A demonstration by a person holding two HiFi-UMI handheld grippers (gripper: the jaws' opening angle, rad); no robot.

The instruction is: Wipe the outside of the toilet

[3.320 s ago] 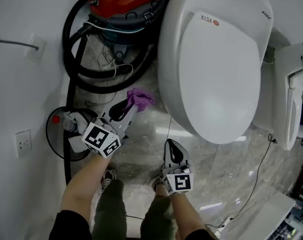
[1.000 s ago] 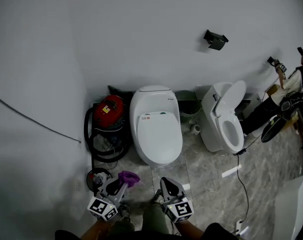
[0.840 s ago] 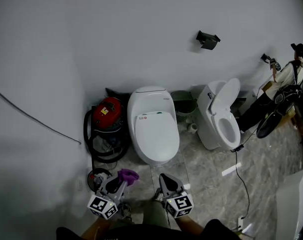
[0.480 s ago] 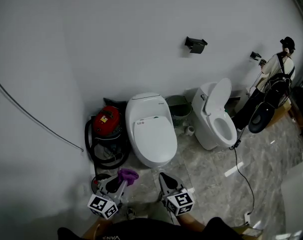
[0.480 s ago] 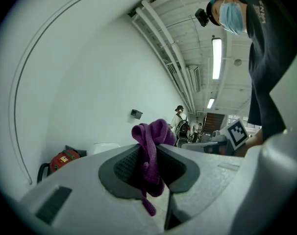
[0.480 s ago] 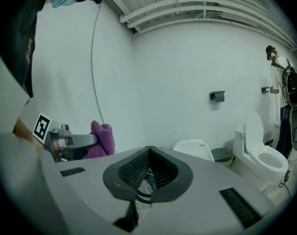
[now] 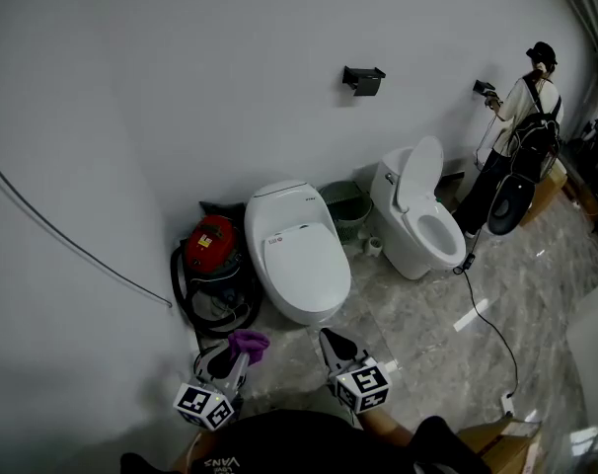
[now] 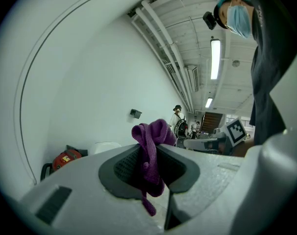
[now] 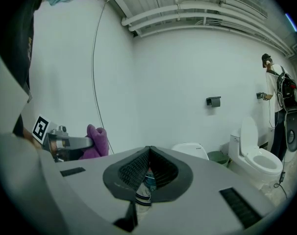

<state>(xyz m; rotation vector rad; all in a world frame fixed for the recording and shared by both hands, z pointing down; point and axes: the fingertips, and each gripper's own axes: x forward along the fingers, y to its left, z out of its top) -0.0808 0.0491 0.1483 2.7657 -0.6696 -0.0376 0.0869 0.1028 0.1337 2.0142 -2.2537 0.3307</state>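
Observation:
The white toilet point(image 7: 294, 253) with its lid down stands against the wall, well beyond both grippers. My left gripper point(image 7: 234, 355) is low at the left, shut on a purple cloth point(image 7: 248, 343) that bunches out past its tips. In the left gripper view the cloth point(image 8: 150, 137) is pinched between the dark pads. My right gripper point(image 7: 333, 345) hangs beside it, jaws shut with nothing held. Its pads point(image 9: 136, 168) meet at the tips. The toilet point(image 9: 189, 149) shows small and far off there too.
A red vacuum point(image 7: 212, 246) with a black hose sits left of the toilet. A green bin point(image 7: 343, 205) and a second toilet point(image 7: 420, 223) with its lid up stand to the right. A person point(image 7: 524, 115) faces the wall at far right. A cable point(image 7: 486, 319) crosses the floor.
The head view has pulled far back from the toilet and swung right, so the whole room shows. Both grippers stay low in frame, the left still shut on the cloth.

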